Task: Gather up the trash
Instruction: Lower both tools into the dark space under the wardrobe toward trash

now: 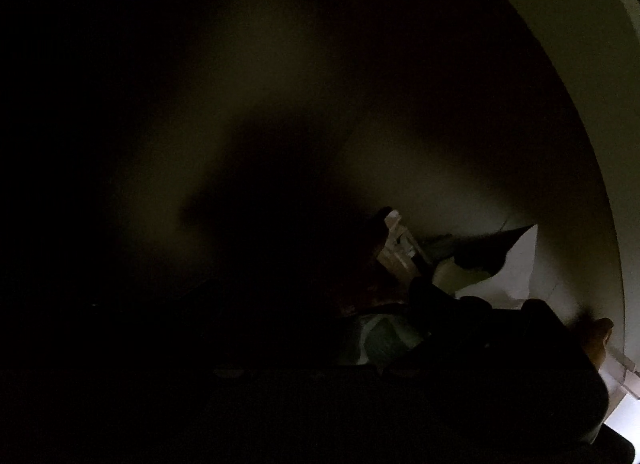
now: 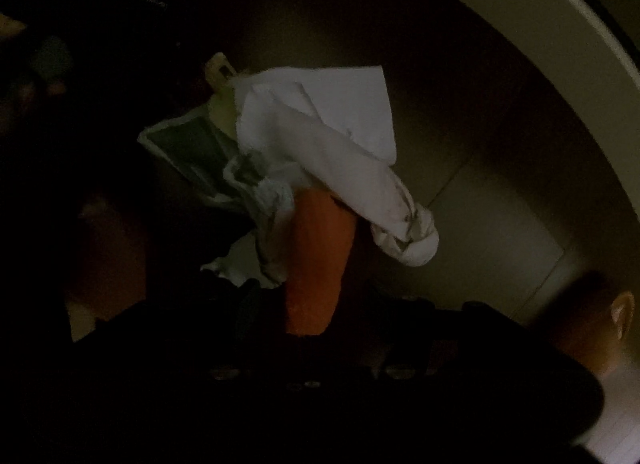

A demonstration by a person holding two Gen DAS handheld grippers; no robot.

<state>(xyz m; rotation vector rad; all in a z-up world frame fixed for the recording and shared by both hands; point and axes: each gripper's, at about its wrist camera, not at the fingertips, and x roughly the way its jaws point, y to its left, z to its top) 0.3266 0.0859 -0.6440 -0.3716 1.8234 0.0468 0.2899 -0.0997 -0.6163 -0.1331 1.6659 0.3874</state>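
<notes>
Found the right gripper (image 2: 210,203) with its fingers standing well apart: one orange finger (image 2: 316,260) plain in the light, the other sunk in shadow off to the left. Saw no pinch on anything; judged the jaws open. Made out the trash right at the fingertips, as a crumpled white paper (image 2: 320,135) draped over the tip of the orange finger and trailing up and away from it, long axis slanting from lower right to upper left. Noted a printed wrapper (image 2: 188,151) touching the paper's left side, lying in the gap between the fingers.

Could not tell the state of the left gripper: too dark in its own view to separate fingers from shadow. Picked out there only scraps of the same litter (image 1: 400,248), low and right of centre.

Judged the right gripper the nearer, with the trash ahead of it and partly between its fingers, so that closing would catch the wrapper sooner than the paper.

Farther off, saw a pale curved rim (image 2: 540,23), perhaps a bin's, sweeping round the upper right in both views.
</notes>
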